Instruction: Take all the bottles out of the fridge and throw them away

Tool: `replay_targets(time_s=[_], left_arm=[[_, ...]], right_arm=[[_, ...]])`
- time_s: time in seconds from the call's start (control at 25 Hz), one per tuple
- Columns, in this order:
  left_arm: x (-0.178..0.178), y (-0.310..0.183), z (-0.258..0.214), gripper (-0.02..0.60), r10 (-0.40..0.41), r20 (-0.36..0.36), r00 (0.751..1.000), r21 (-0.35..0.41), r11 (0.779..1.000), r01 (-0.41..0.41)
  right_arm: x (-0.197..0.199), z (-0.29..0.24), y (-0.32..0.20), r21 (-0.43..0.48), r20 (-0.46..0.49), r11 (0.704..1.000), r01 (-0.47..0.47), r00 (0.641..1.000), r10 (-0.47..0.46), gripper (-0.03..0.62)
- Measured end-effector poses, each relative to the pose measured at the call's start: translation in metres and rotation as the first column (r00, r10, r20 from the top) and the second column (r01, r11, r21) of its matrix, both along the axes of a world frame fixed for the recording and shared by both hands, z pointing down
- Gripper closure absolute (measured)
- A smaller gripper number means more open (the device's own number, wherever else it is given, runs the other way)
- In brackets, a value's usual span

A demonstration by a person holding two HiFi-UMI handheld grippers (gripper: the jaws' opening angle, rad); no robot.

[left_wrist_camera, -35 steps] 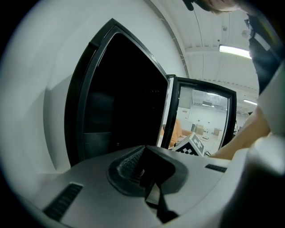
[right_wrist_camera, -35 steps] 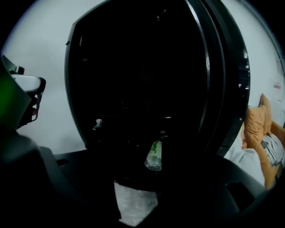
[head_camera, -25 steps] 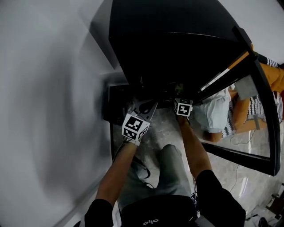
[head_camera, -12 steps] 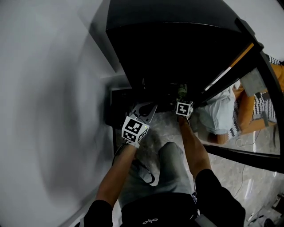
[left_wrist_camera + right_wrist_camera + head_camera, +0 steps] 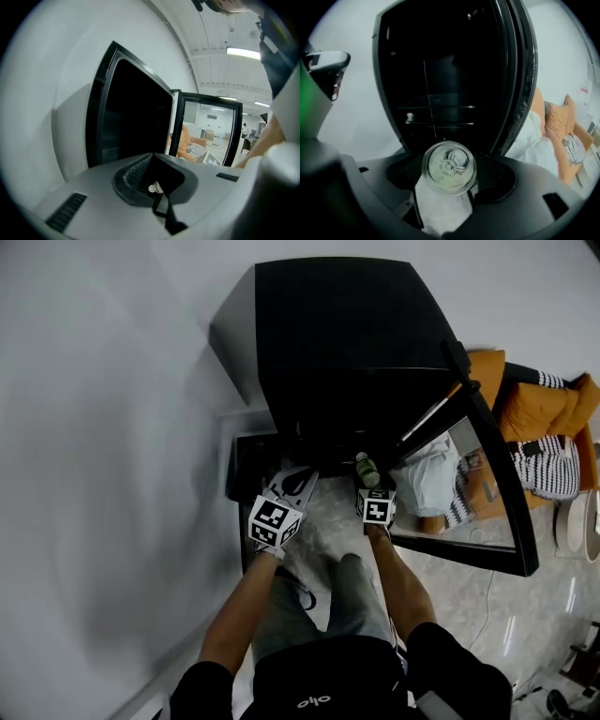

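A black fridge (image 5: 347,343) stands open, its glass door (image 5: 469,484) swung out to the right. My right gripper (image 5: 367,480) is just in front of the opening, shut on a clear bottle (image 5: 365,466). In the right gripper view the bottle's round base (image 5: 449,167) faces the camera between the jaws, with its white label below. Behind it the fridge's inside (image 5: 440,70) is dark, with thin shelves. My left gripper (image 5: 293,482) hangs to the left of the opening. Its jaws (image 5: 154,168) are together, with nothing between them.
A dark low box (image 5: 242,470) sits against the white wall (image 5: 112,427) to the left of the fridge. An orange sofa with a striped cushion (image 5: 553,465) is at the right beyond the door. A pale marbled floor (image 5: 323,521) lies under my legs.
My right gripper has drawn back out of the fridge opening, bringing the bottle into plain sight. The left gripper has moved slightly left. The head view now takes in more of the fridge top.
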State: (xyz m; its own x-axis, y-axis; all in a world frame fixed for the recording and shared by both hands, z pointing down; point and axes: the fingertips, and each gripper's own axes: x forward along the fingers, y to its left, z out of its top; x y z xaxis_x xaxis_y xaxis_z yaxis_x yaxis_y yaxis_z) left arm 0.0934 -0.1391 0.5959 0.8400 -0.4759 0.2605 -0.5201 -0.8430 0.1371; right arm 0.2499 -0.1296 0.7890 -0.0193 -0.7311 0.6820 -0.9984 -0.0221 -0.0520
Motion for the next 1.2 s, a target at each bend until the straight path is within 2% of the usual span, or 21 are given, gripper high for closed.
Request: replay_targets(time_s=[0.24, 0.6, 0.76, 0.96, 1.2], left_arm=[[-0.009, 0.013, -0.091, 0.578, -0.025, 0.008, 1.000, -0.015, 1.000, 0.025], [-0.011, 0.029, -0.174, 0.578, -0.077, -0.013, 0.997, -0.019, 0.997, 0.077], [-0.011, 0.032, -0.191, 0.578, -0.098, -0.021, 0.995, -0.012, 0.995, 0.098], [-0.019, 0.030, -0.204, 0.578, -0.125, -0.024, 0.992, 0.010, 0.992, 0.125], [-0.054, 0.030, -0.210, 0.578, -0.206, -0.026, 0.978, 0.027, 0.978, 0.207]], right_arm=[[-0.016, -0.120, 0.033, -0.011, 0.028, 0.998, 0.069, 0.997, -0.069, 0.258], [-0.017, -0.271, 0.034, 0.087, 0.048, 0.988, 0.130, 0.990, -0.135, 0.258], [-0.015, -0.303, 0.033, 0.112, 0.052, 0.982, 0.150, 0.986, -0.156, 0.258], [-0.022, -0.317, 0.029, 0.123, 0.056, 0.976, 0.182, 0.980, -0.190, 0.258], [-0.063, -0.323, 0.024, 0.130, 0.065, 0.951, 0.282, 0.954, -0.292, 0.258]])
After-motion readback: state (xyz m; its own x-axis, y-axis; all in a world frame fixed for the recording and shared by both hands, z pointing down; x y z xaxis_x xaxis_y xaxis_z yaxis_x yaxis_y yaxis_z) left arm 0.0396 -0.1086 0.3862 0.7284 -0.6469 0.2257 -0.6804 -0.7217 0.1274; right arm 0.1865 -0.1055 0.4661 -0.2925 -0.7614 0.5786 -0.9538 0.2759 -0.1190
